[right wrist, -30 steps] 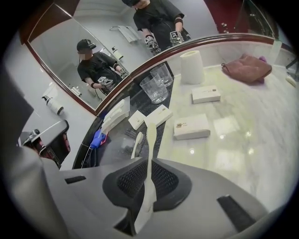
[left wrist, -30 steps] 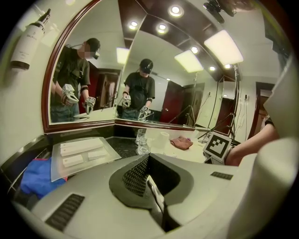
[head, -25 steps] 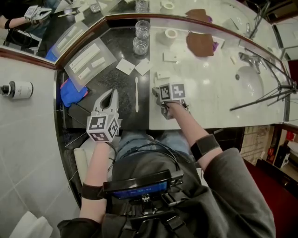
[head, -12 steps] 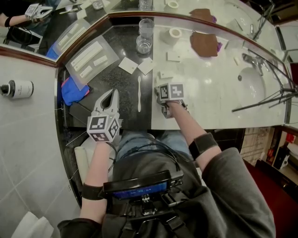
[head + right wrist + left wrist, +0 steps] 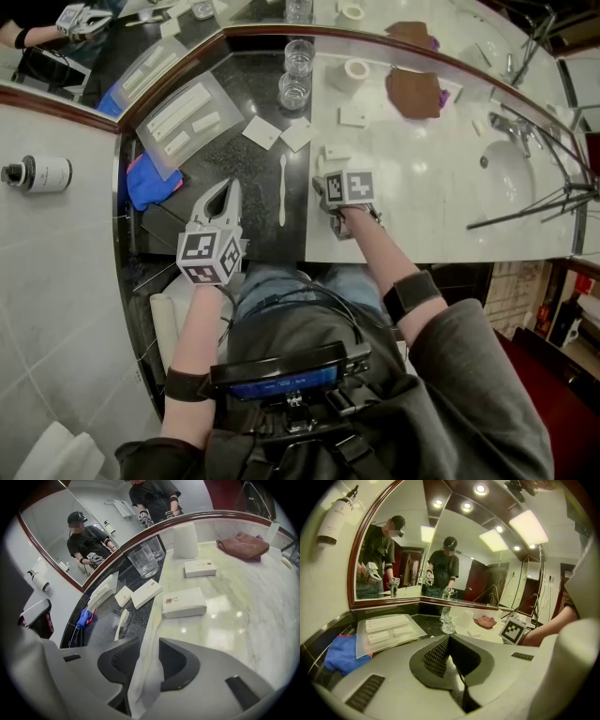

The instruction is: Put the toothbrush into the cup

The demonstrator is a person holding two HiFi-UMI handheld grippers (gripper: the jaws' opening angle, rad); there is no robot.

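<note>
A white toothbrush (image 5: 282, 187) (image 5: 121, 623) lies on the black counter between my two grippers, held by neither. Two glass cups (image 5: 293, 92) (image 5: 143, 562) stand beyond it by the mirror. My right gripper (image 5: 322, 187) (image 5: 147, 641) hovers just right of the brush at the marble's edge. Its jaws have just been opening and now stand apart, with a limp white wrapper strip (image 5: 143, 677) lying loose between them. To the left of the brush, my left gripper (image 5: 228, 185) (image 5: 449, 639) is shut on nothing.
Small white boxes (image 5: 184, 603) (image 5: 298, 134) lie around the brush's far end. A clear tray (image 5: 183, 117) and blue cloth (image 5: 145, 181) sit at left. A brown cloth (image 5: 414, 91), a white roll (image 5: 356, 68) and the sink (image 5: 506, 173) are at right.
Both grippers stay where they were. The head view has drifted a little, so the counter sits slightly further right in the picture.
</note>
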